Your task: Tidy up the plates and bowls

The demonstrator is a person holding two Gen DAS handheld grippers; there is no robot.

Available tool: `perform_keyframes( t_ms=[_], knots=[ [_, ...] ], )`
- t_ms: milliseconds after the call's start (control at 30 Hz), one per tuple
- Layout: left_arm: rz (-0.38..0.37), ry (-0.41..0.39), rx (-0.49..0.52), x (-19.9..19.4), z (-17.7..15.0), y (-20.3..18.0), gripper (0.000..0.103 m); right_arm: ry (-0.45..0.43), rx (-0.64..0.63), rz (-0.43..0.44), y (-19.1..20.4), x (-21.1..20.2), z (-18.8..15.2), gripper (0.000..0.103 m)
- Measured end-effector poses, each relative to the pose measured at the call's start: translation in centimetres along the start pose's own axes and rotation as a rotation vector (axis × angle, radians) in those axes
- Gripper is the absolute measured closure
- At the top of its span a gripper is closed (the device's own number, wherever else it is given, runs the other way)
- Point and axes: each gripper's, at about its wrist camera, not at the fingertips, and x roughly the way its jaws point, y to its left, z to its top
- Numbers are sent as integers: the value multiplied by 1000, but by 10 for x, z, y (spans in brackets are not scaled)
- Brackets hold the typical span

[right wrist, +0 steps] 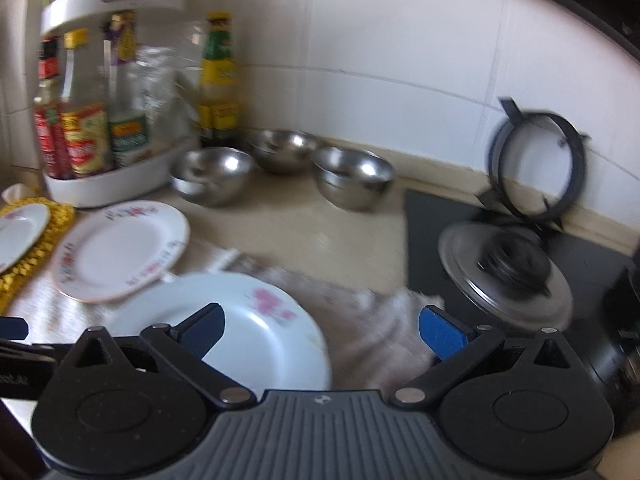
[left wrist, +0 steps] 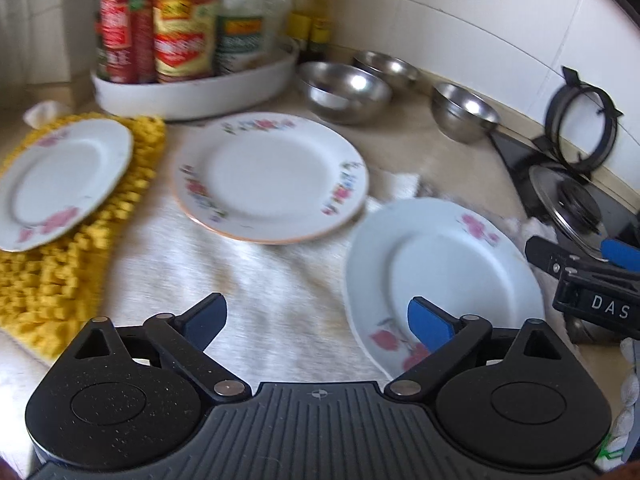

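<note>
Left gripper point(left wrist: 318, 322) and right gripper point(right wrist: 322, 330): both spread wide, nothing held, poised above near plate point(left wrist: 440, 268); three steel bowls point(left wrist: 346, 88) behind.

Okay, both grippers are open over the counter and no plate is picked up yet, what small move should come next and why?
Probably ease the left hand-held gripper toward the nearest plate and bring its open fingers around the near rim. Both it and the right hand-held gripper are open and empty. This plate lies closest, apart from the middle plate and the plate on the yellow mat, so it looks the easiest to stack first.
</note>
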Motion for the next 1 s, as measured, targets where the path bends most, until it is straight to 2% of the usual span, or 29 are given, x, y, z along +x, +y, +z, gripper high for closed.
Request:
perform_keyframes(
  t_ms=[100, 300, 367, 500, 533, 600, 700, 733, 767, 1000],
  knots=[
    [-31, 20, 19, 9, -2, -8, 6, 31, 34, 15, -12, 3, -9, 0],
    [-73, 50, 61, 18, -4, -19, 10, 93, 104, 139, -20, 9, -21, 0],
    [-94, 66, 48, 24, -4, -17, 18, 110, 134, 193, -22, 12, -23, 4],
    [-118, 59, 35, 28, 0, -15, 20, 178, 181, 275, -23, 26, -28, 20],
    [-120, 58, 37, 29, 2, -16, 22, 192, 191, 288, -23, 30, -30, 22],
    [-129, 61, 53, 31, 3, -17, 22, 191, 193, 298, -24, 32, -32, 23],
    [-136, 61, 68, 33, 4, -21, 22, 184, 207, 318, -27, 31, -29, 30],
    [-154, 64, 72, 34, 5, -23, 26, 188, 208, 322, -28, 31, -28, 30],
    [-170, 68, 77, 34, 6, -26, 23, 192, 206, 324, -28, 31, -27, 30],
    [-168, 41, 77, 28, 8, -30, 23, 191, 195, 328, -30, 32, -25, 32]
  ],
)
